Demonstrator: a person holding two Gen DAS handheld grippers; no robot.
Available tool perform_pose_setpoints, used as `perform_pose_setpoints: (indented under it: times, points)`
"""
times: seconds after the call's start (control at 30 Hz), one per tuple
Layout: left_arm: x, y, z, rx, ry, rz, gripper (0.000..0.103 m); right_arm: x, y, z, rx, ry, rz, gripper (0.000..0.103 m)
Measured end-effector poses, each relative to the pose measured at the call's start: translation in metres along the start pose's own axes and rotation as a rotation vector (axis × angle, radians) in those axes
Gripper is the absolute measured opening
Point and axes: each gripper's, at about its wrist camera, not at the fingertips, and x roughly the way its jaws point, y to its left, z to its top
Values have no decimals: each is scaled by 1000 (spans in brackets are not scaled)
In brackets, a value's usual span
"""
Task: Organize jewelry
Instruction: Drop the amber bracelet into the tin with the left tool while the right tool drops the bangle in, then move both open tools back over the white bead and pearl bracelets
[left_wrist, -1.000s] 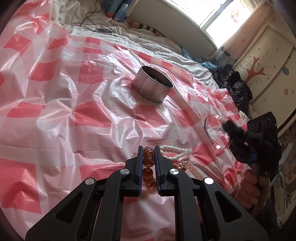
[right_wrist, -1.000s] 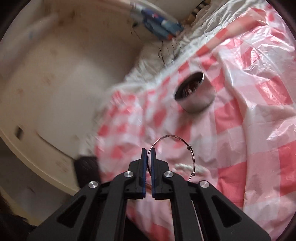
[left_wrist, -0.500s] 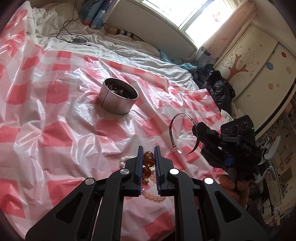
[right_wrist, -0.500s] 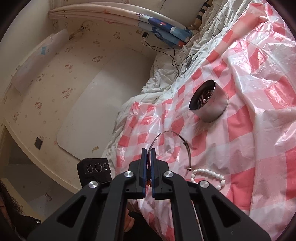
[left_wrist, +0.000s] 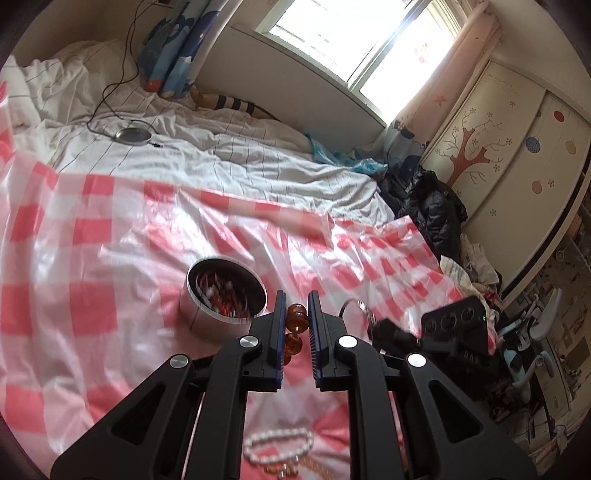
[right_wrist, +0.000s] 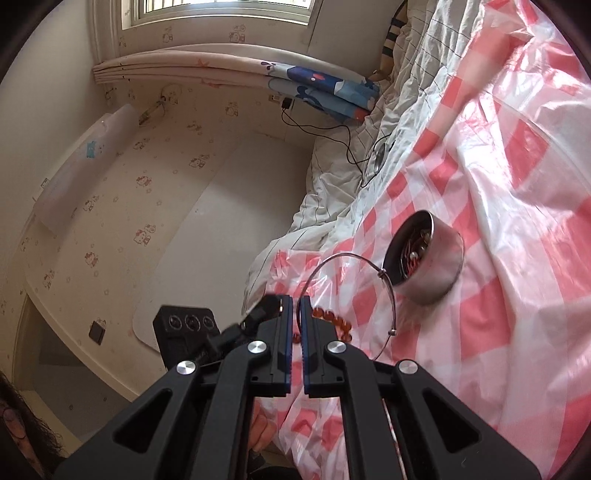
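My left gripper (left_wrist: 296, 300) is shut on an amber bead bracelet (left_wrist: 296, 320) and holds it in the air just right of a round metal tin (left_wrist: 221, 297) that holds several pieces of jewelry. My right gripper (right_wrist: 295, 300) is shut on a thin silver wire bangle (right_wrist: 364, 261), lifted near the tin (right_wrist: 430, 266). In the right wrist view the amber bracelet (right_wrist: 330, 316) hangs beside the left gripper. A white pearl bracelet (left_wrist: 279, 445) lies on the cloth below my left gripper, with a pale gold bead strand (left_wrist: 284, 469) beside it.
A red-and-white checked plastic sheet (left_wrist: 92, 266) covers the bed. Beyond it lie a white striped duvet (left_wrist: 221, 155), a cable with a round metal puck (left_wrist: 133, 134), and a blue pillow (left_wrist: 177, 62). Dark clothes (left_wrist: 428, 206) and a wardrobe (left_wrist: 509, 147) stand at the right.
Both grippers have risen and moved toward the tin, each carrying its piece. The amber bracelet has left the cloth; the pearl bracelet stays behind below.
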Motion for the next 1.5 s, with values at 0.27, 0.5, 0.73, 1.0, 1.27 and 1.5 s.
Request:
perform_pose_setpoints:
  times: [0.27, 0.5, 0.73, 1.0, 1.27, 1.5]
  points:
    - [69, 17, 37, 0, 22, 35, 11, 26, -1, 24, -24, -10, 5, 5]
    - [94, 59, 26, -38, 127, 282, 22, 58, -10, 43, -52, 0, -42, 5]
    - [22, 77, 31, -74, -13, 304, 61, 126, -17, 48, -207, 109, -344, 6]
    - [4, 79, 8, -60, 74, 320, 65, 101, -4, 31, -270, 51, -461, 51]
    - [0, 50, -34, 18, 171, 288, 72, 15, 12, 0, -192, -62, -456, 61]
    - [11, 25, -97, 59, 289, 237, 73, -47, 13, -45, -170, -79, -518, 70]
